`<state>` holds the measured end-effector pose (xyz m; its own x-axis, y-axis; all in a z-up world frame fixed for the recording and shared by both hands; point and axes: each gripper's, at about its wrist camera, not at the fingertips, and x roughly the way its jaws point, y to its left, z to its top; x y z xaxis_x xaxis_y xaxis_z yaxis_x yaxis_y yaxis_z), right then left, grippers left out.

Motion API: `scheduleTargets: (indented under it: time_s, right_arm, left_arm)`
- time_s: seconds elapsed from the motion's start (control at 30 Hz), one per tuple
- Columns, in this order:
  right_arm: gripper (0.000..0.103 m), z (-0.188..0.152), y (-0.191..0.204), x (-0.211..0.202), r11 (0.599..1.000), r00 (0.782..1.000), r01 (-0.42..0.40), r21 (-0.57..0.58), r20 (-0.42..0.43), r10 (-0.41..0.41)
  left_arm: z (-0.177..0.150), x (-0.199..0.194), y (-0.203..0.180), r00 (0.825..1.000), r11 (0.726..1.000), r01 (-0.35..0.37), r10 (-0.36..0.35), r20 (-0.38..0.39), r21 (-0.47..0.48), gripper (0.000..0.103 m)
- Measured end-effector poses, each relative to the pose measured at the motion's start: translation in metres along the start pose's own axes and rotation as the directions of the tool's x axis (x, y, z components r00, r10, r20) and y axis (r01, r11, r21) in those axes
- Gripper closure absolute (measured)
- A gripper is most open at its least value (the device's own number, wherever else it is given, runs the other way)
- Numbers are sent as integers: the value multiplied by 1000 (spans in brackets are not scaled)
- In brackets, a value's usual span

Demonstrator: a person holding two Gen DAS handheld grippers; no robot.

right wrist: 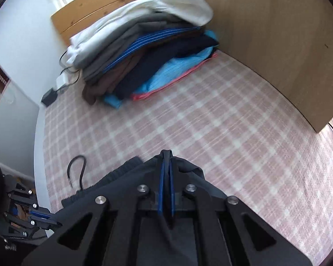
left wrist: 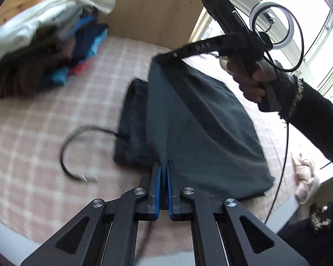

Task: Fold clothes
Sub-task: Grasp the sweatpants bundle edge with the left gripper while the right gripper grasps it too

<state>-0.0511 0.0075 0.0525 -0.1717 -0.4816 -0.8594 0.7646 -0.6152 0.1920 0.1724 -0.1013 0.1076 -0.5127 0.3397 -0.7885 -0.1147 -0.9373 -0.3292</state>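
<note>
Both tools are pinching one dark garment (left wrist: 202,119) and lifting it above the bed (left wrist: 44,133): the left tool (left wrist: 163,166) is pressed together on the near hem, the right tool (right wrist: 166,155) is clamped on the far edge, seen up top from the left wrist view with the hand (left wrist: 248,84) gripping its handle. The cloth is hanging as a thin, matte, soft sheet, stretching taut between the two pinches and sagging at the loose right corner. A thicker ribbed knit part (left wrist: 133,119) is drooping under it onto the pink plaid bedcover. Risk, as a judgement: each pinch is catching only a narrow bit of fabric, so a fast pull could slip an edge out; the drooping knit part could bunch and spoil the fold; the black cable (left wrist: 77,150) lying just beside it could snag. A stack of folded clothes (right wrist: 144,51) is sitting well apart near the wooden board (right wrist: 266,33).
</note>
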Motion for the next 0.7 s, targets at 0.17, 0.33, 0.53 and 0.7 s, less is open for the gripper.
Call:
scheduleTargets:
  time_s: [0.17,0.33,0.53,0.7]
  right_arm:
    - [87,7,-10,29,994,989,101,46,-113,-95]
    - [69,-16,-34,-61,982,995,-1,188,98,-17]
    - [61,-100,-55,-146,935,961,-7,355,262,-92]
    - [61,-152,-59,-116,886,983,-84,457,185,-2]
  left_arm:
    - [4,-6,13,996,997,-80,80,-29,-16,89]
    - [15,-47,7,994,995,-102,102,38,-1,87]
    - [51,-16,-33,999,992,-32,27,45,119,80]
    - [66,48,-44,996,982,-65,74,-46,177,80]
